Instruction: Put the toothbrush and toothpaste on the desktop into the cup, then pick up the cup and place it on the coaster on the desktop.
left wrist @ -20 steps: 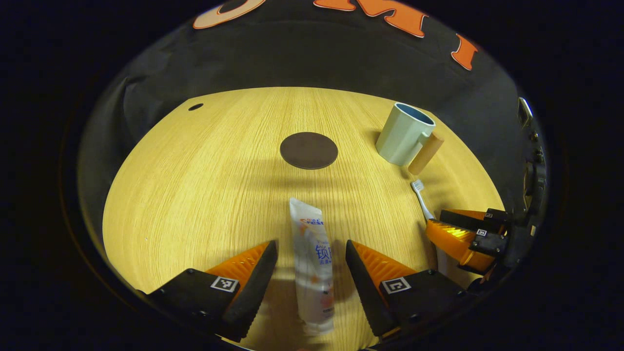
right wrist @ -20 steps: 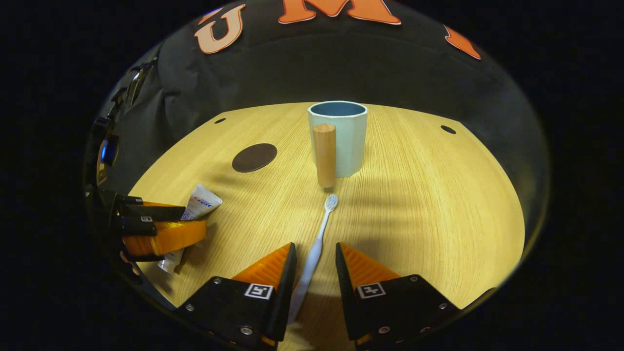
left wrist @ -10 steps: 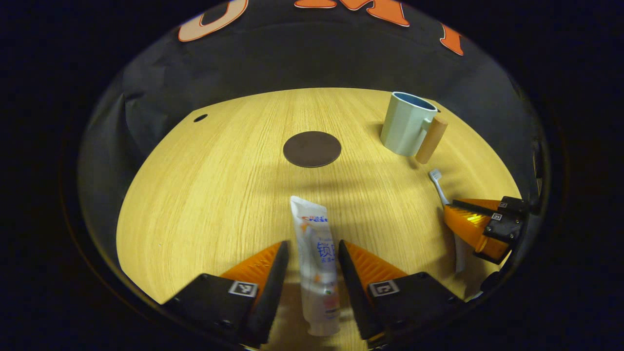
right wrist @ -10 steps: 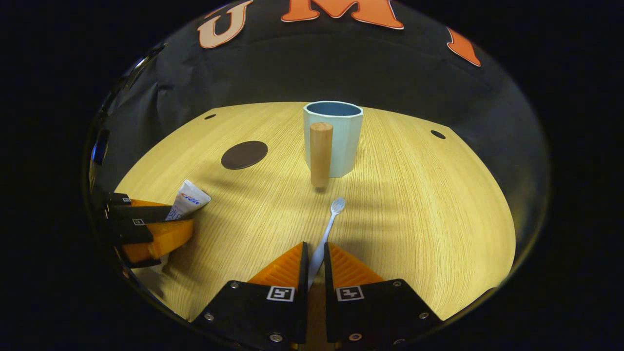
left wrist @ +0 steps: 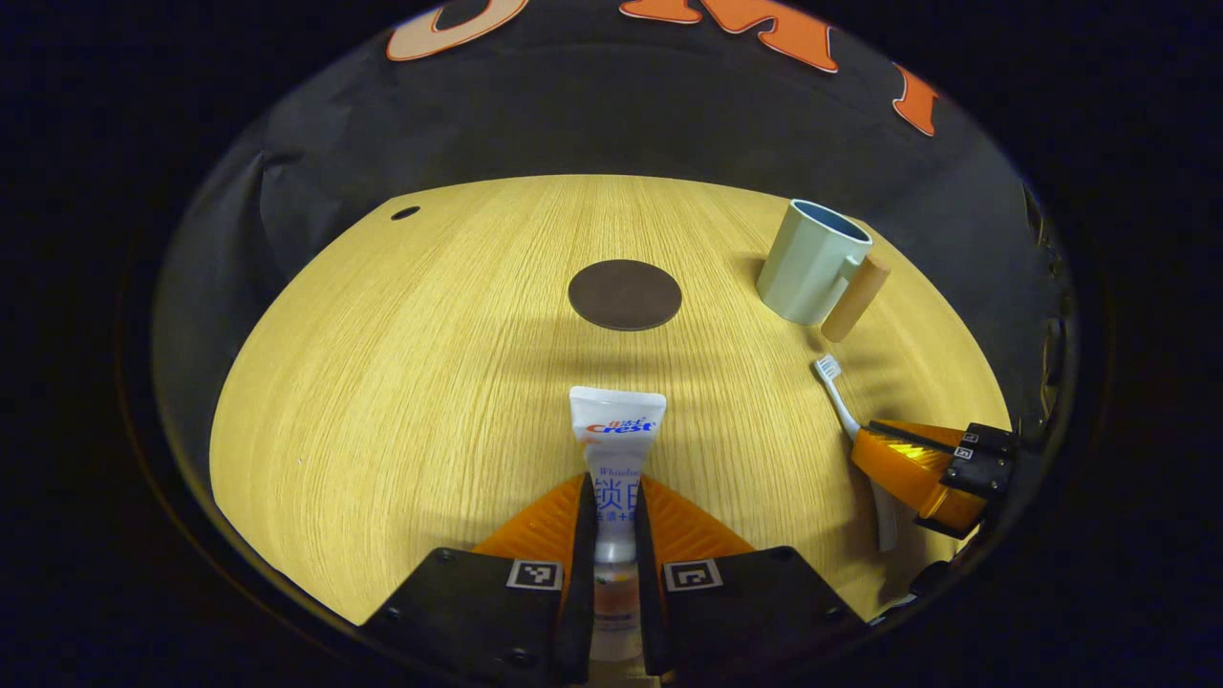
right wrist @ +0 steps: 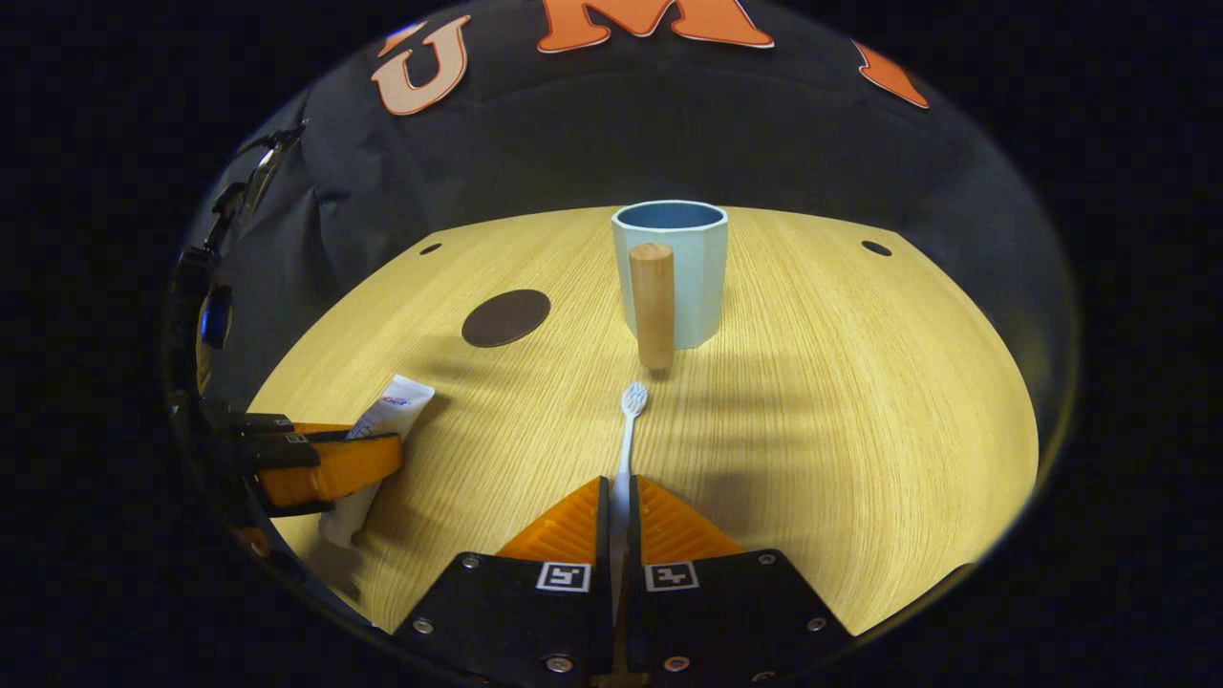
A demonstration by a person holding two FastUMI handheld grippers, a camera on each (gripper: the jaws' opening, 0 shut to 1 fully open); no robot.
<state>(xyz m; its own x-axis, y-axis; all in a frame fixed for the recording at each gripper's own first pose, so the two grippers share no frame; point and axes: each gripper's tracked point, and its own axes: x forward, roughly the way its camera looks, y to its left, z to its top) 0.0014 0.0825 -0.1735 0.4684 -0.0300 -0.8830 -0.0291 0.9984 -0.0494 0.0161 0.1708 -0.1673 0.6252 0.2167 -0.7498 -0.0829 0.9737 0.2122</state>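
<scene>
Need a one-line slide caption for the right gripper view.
Right gripper shut on the toothbrush, its head pointing toward the cup.

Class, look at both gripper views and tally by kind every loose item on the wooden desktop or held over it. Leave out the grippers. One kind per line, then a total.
Toothpaste tube: 1
Toothbrush: 1
Cup with wooden handle: 1
Round dark coaster: 1
Total: 4

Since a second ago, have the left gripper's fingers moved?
Yes. The left gripper closed inward onto the toothpaste tube, which stays short of the coaster.
</scene>
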